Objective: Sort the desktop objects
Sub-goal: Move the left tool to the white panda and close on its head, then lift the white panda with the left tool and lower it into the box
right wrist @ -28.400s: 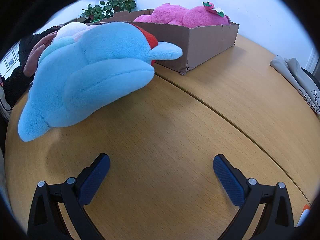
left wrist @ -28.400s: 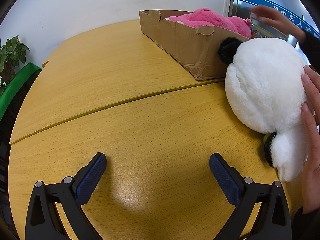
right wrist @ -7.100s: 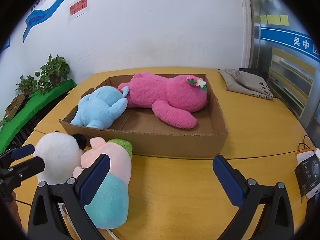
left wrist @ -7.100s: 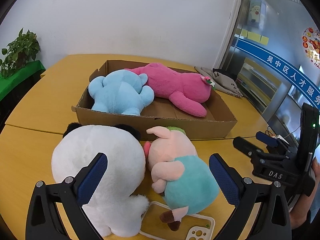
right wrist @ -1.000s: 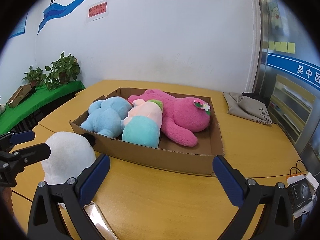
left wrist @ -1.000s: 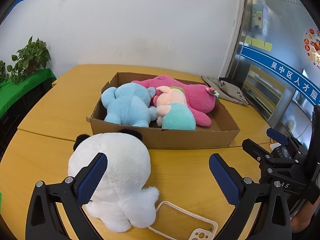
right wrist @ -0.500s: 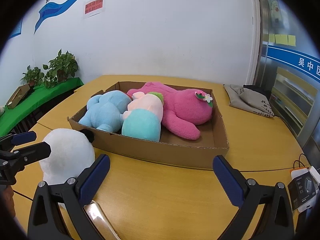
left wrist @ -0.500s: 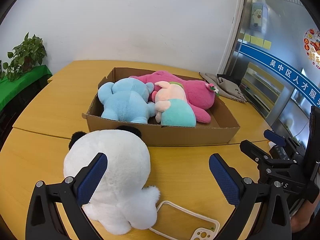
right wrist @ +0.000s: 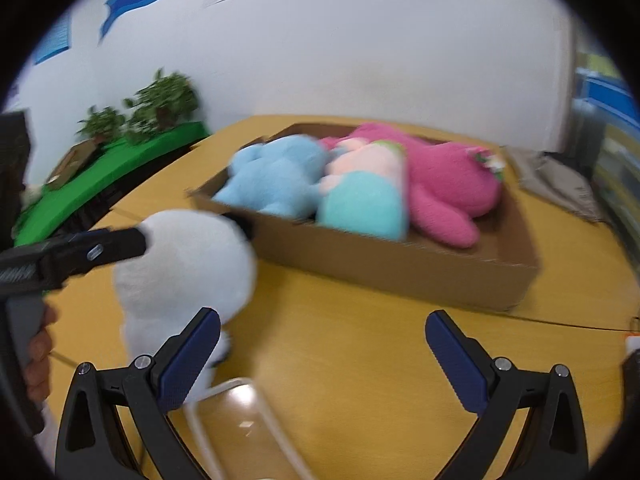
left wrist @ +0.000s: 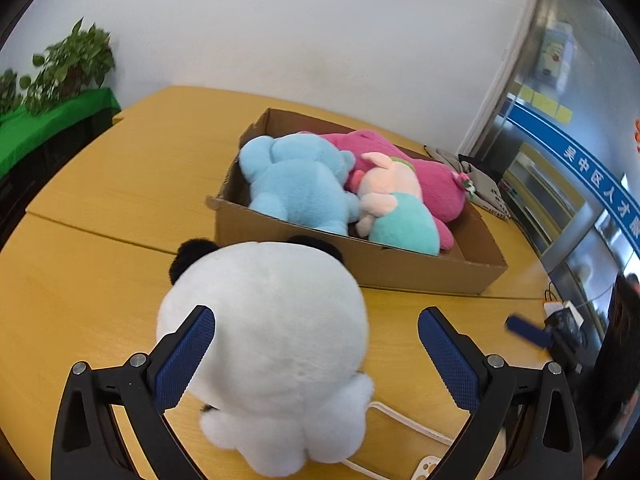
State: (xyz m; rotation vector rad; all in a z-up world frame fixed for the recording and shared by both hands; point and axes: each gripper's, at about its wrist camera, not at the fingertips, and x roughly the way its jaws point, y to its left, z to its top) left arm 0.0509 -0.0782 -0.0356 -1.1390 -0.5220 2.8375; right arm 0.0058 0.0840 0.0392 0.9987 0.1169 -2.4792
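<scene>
A white panda plush (left wrist: 264,344) sits on the wooden table (left wrist: 100,208), black ears toward 12 o'clock, between the spread fingers of the left gripper (left wrist: 316,354). The right gripper (right wrist: 322,354) is likewise spread wide and holds nothing. At 1 o'clock, one cardboard box (left wrist: 400,266) holds three plush toys lying lengthwise: blue (left wrist: 296,188), pink-and-teal (left wrist: 394,210), magenta (left wrist: 432,184). One clear phone case (right wrist: 244,416) lies beside the panda.

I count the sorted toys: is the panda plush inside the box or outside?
Outside: the panda plush sits on the table before the cardboard box.
</scene>
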